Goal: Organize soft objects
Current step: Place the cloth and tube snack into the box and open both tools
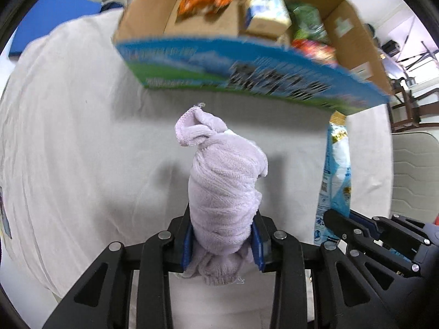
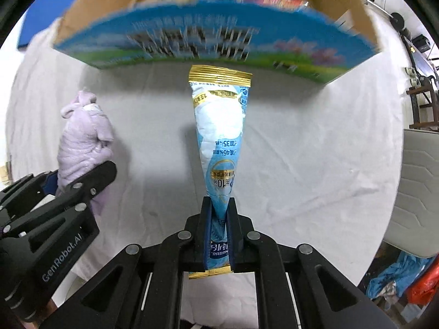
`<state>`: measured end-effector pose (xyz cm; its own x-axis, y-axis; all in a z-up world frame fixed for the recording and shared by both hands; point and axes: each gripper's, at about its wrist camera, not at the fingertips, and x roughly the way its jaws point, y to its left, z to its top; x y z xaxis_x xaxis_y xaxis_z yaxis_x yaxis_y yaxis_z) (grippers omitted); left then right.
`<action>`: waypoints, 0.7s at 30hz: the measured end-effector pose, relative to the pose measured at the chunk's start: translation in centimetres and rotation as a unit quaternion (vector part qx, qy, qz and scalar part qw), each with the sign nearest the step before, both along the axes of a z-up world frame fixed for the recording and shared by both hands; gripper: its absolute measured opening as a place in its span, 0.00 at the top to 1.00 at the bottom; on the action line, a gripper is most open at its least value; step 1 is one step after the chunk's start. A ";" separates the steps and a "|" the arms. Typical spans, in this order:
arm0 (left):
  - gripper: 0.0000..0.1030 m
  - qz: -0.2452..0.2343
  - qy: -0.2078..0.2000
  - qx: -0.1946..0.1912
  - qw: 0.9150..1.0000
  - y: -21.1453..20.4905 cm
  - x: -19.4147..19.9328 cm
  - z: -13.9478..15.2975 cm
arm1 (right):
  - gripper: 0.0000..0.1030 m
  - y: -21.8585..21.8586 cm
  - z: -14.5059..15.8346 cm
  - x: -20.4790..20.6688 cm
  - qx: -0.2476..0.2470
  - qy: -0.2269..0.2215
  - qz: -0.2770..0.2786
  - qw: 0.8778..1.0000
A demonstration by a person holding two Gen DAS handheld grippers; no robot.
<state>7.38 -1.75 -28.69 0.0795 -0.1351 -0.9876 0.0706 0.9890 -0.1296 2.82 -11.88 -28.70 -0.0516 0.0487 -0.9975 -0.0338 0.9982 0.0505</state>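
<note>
Left wrist view: left gripper (image 1: 223, 242) points down, clenched on a rolled lilac towel (image 1: 226, 181). The roll hangs from the blue pads, one loose end flopped at the far tip, clear of the white cloth (image 1: 82, 142) below. Ahead of the tool sits the open box (image 1: 247, 63), blurred; packets lie inside it. To the right the right gripper (image 1: 354, 226) shows edge-on with its pouch (image 1: 336, 170).

Right wrist view: right gripper (image 2: 219, 235) also points down, jaws pinched tight on the narrow lower end of a blue pouch (image 2: 219, 126). The gold-sealed far end hangs just short of the box (image 2: 214, 35) wall. The left gripper (image 2: 79, 183) with the towel (image 2: 82, 137) is off to the left, well apart from the pouch.

Judgement: both items appear lifted and on the way to the box. To do this well, raise each dangling end above the near wall before crossing it, or the pouch tip may catch the rim. Keep the tools apart over the opening. Let go only once each item is inside, over a free spot beside the packets.
</note>
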 end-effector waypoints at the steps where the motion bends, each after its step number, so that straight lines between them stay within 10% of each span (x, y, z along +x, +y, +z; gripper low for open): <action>1: 0.70 -0.002 -0.008 -0.006 1.000 -0.2 -0.1 1.2 | 0.90 -0.2 1.1 -0.3 0.005 -0.008 0.000 1.000; 13: 0.70 -0.015 -0.085 -0.056 0.995 2.3 4.2 12.8 | 0.91 -3.9 14.5 4.8 0.078 -0.095 -0.020 0.992; 21: 0.70 -0.013 -0.111 -0.053 0.992 2.6 12.0 14.0 | 0.91 -4.2 17.4 10.4 0.098 -0.127 -0.025 0.987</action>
